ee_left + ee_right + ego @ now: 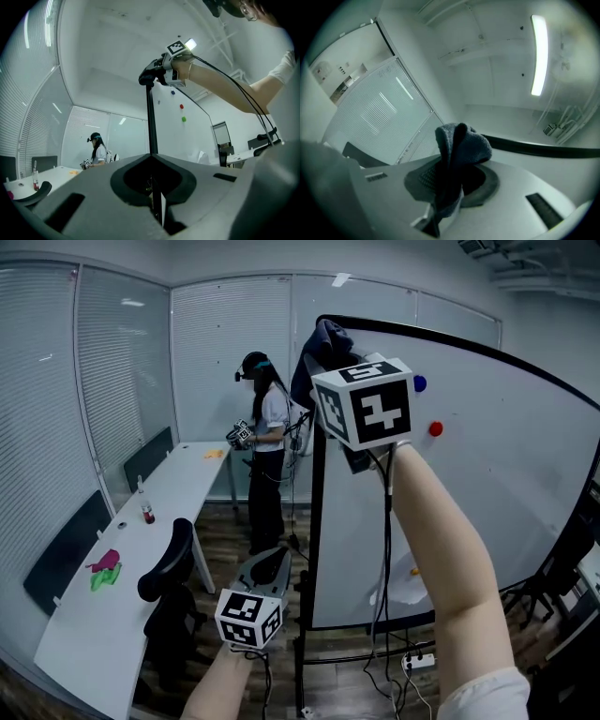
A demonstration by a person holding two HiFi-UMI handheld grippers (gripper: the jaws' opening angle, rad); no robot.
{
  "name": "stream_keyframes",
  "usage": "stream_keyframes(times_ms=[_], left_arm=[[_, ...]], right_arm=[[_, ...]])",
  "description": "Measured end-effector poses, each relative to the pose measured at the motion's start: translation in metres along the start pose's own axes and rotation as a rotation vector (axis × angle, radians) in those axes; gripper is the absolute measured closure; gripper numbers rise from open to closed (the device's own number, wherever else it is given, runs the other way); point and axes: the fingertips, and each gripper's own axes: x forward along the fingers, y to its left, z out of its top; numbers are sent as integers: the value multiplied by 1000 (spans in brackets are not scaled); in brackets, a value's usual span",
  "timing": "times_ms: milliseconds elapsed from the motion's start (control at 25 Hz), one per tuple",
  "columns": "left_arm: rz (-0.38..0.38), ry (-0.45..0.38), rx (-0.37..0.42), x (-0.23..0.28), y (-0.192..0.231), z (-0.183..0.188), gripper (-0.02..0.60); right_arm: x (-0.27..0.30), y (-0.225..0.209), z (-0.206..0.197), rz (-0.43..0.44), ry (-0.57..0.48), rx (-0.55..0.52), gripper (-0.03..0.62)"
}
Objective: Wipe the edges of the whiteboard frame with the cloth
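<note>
The right tool [443,197], raised on an outstretched arm, pinches the dark cloth [461,145] at the frame's [316,521] top corner. The left tool [272,563] hangs low beside the post, jaws nearly together, empty. Wiping seems under way; the next move calls for dragging the cloth along the top edge.

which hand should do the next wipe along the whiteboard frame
Right. The right tongs are shut on the cloth, up at the top corner of the whiteboard frame. The left tongs sit low beside the frame's upright, shut and holding nothing.
</note>
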Motion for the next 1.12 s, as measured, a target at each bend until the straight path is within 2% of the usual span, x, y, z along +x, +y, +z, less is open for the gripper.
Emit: stream_keyframes(times_ms=[240, 480, 560, 720, 880, 1120], left_arm=[[-14, -1, -12, 5, -1, 2, 563], [-47, 19, -34, 3, -17, -10, 563], [-58, 29, -40, 0, -21, -14, 563], [-52, 41, -33, -8, -20, -19, 563], [-34, 52, -22, -5, -24, -19, 563], [-17, 58, -8, 15, -45, -24, 563]], right_arm=[[8, -9, 22, -17, -8, -23, 524], [4, -20, 29, -18, -32, 25, 524], [3, -26, 35, -41, -52, 29, 525], [-7, -54, 43, -148, -77, 49, 525], [-13, -73, 40, -153, -85, 106, 525], [-27, -99, 34, -186, -100, 58, 525]])
